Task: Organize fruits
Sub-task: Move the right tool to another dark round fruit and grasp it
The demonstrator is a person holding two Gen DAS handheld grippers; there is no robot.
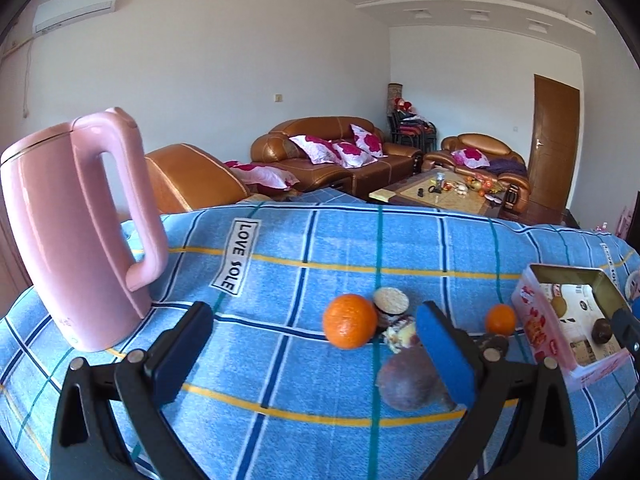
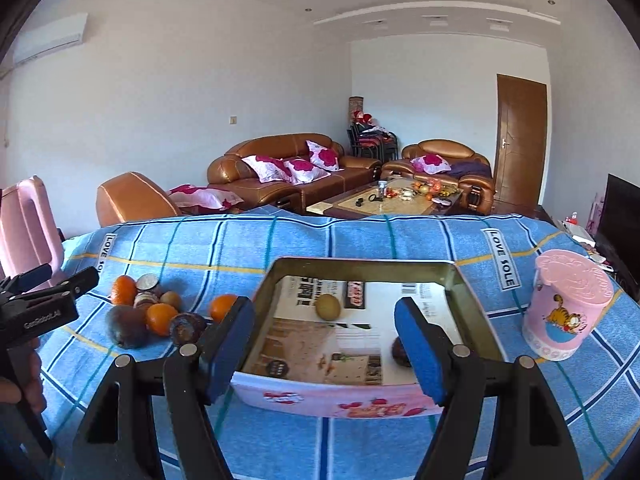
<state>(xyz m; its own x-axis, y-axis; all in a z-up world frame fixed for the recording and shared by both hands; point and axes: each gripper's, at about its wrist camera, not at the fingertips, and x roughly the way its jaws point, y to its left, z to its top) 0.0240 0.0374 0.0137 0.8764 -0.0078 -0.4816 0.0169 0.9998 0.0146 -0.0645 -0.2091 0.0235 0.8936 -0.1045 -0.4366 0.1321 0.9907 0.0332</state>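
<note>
A sky-blue checked cloth with navy, white, teal and yellow lines covers the table, with white labels lettered in black. A glossy pale pink plastic kettle stands on it. The loose fruit includes bright orange round oranges and a dull purple-brown round fruit. The open rectangular tin box has a pink front printed with red motifs and a brassy inner wall; inside lies an olive-green, perhaps kiwi-like, fruit. A pink cylindrical canister bears an orange cartoon cat.
</note>
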